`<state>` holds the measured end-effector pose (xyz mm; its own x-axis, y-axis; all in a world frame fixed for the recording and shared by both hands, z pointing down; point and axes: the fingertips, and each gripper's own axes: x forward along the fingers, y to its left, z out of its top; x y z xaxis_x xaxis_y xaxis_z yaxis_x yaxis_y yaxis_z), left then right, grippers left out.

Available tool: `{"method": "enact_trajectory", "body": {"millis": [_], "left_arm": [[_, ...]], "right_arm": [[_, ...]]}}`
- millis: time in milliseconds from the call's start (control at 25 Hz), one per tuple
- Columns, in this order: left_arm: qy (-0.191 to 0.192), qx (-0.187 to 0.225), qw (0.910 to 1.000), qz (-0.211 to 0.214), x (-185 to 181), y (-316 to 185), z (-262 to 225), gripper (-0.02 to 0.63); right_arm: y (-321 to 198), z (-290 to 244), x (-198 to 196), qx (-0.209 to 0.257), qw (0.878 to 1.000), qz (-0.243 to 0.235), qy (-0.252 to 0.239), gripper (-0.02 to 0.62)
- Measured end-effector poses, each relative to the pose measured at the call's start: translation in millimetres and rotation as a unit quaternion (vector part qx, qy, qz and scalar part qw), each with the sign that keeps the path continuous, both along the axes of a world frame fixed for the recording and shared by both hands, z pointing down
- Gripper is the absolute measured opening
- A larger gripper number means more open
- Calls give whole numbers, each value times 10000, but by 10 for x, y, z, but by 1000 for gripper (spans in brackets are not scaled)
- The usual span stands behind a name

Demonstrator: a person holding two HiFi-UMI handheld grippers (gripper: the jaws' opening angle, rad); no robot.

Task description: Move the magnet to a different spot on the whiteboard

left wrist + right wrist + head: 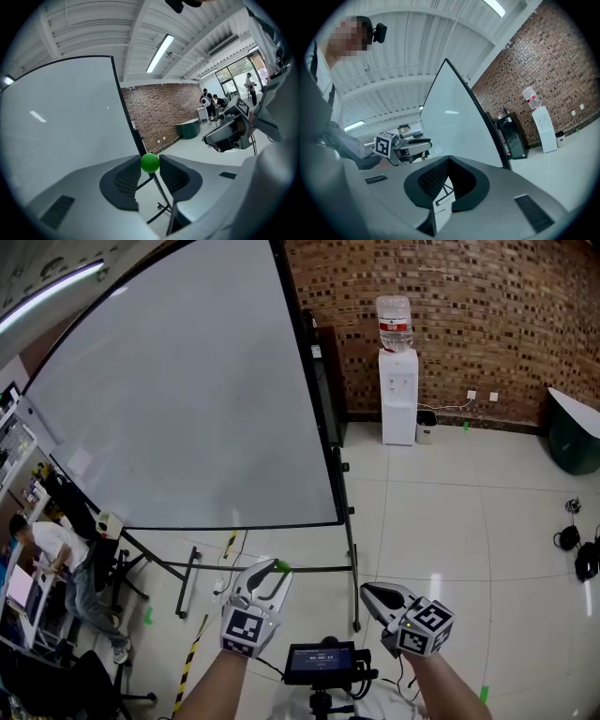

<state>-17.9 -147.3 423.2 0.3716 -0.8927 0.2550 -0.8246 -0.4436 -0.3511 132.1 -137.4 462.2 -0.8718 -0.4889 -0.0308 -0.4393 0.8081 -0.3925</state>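
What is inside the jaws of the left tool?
A small green magnet, pinched at the tips of the left tool. Its sides are covered by the pads; only the rounded front shows.

Pale tiled floor [450, 521] fills the frame's right and bottom. On it: a water dispenser [398, 399] (bottle on top) at upper centre, a bin [426, 426] just beside, the whiteboard stand [351, 549] at centre.

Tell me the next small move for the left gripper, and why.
Probably advance the left gripper toward the whiteboard and set the green magnet on a bare patch: the magnet is pinched between its jaw tips, clear of the board, whose face ahead looks blank.
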Motion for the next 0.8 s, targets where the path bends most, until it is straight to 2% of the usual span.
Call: {"method": "enact_trajectory", "body": {"millis": [120, 360, 520, 800], "left_arm": [[-53, 14, 10000, 47, 26, -114, 5, 153], [-549, 89, 9984, 32, -30, -410, 26, 153], [-992, 176, 9947, -198, -76, -627, -53, 153], [-1059, 330, 9937, -152, -129, -1048, -217, 153]], "right_arm": [[-79, 15, 4, -42, 10000, 55, -14, 31], [-239, -15, -9, -8, 9996, 278, -24, 31], [-388, -62, 19, 11, 9991, 432, 9, 31], [-589, -129, 20, 33, 9981, 606, 59, 31]]}}
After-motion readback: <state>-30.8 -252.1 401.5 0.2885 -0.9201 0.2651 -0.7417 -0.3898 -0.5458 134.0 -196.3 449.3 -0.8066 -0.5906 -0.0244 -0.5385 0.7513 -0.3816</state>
